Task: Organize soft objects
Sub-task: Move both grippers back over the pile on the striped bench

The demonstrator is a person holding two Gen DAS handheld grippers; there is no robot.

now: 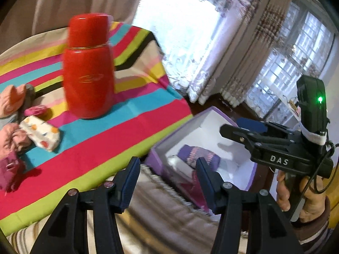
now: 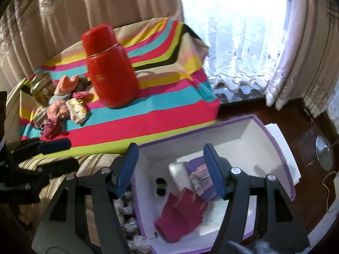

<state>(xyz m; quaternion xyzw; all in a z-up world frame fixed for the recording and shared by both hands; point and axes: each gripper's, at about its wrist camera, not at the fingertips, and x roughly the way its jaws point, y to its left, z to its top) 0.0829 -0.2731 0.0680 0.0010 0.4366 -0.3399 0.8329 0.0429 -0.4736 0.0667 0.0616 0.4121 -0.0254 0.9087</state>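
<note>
Left wrist view: my left gripper (image 1: 167, 177) has its jaws about half apart with nothing between them, angled down over the edge of the striped cloth (image 1: 118, 139). The remaining socks (image 1: 41, 134) sit in a loose heap at the cloth's left edge, beside the red flask (image 1: 89, 67). They look light, limp and non-slippery, so I'd judge a pinch across the rolled middle of the white spotted one holds best; grabbing a loose cuff would let it unroll. The right gripper (image 1: 243, 130), held in a hand (image 1: 296, 194), hangs above the purple box (image 1: 161, 158). Right wrist view: the right gripper's jaws stand apart and empty, pointing down into the box, where a magenta sock (image 2: 180, 218), a purple patterned sock (image 2: 201, 182) and a white one already lie. The heap stays well apart on the cloth.
</note>
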